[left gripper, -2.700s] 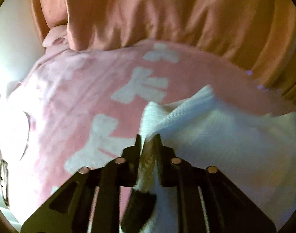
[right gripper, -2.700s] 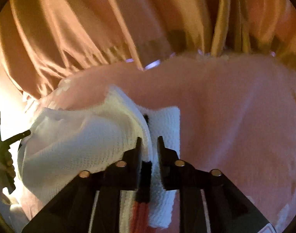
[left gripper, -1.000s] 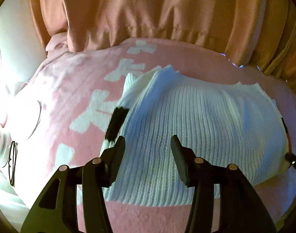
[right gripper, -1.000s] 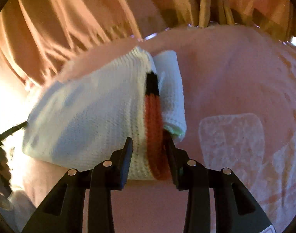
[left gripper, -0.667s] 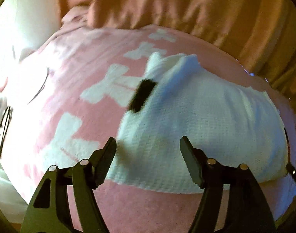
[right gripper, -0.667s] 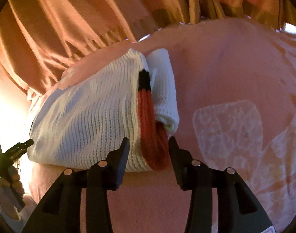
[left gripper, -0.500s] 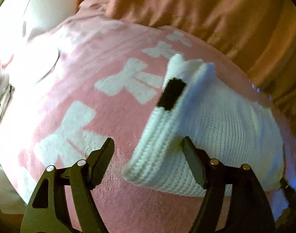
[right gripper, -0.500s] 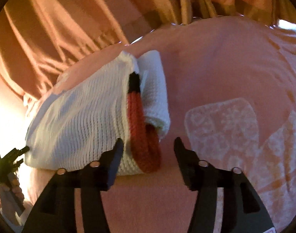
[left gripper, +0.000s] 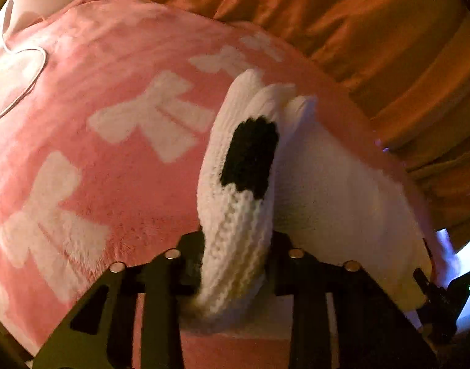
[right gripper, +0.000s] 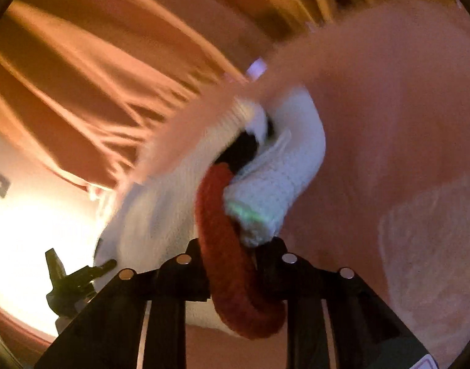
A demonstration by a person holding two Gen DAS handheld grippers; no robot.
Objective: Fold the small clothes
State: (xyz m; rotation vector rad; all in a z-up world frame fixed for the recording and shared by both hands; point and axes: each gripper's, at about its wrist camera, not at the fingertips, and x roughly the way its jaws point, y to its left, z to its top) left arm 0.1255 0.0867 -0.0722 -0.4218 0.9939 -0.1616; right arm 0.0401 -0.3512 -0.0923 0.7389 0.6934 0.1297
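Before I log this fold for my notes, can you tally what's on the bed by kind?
White knit garment, black patch and red trim: 1
Pink blanket with white bows: 1
Orange curtain: 1
Grippers, left gripper and right gripper, each closing on a garment edge: 2
Total: 5

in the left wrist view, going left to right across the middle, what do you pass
thin white cord loop → white bow prints on the pink blanket → black patch on the raised edge of the white knit garment → the garment's flat part → orange curtain
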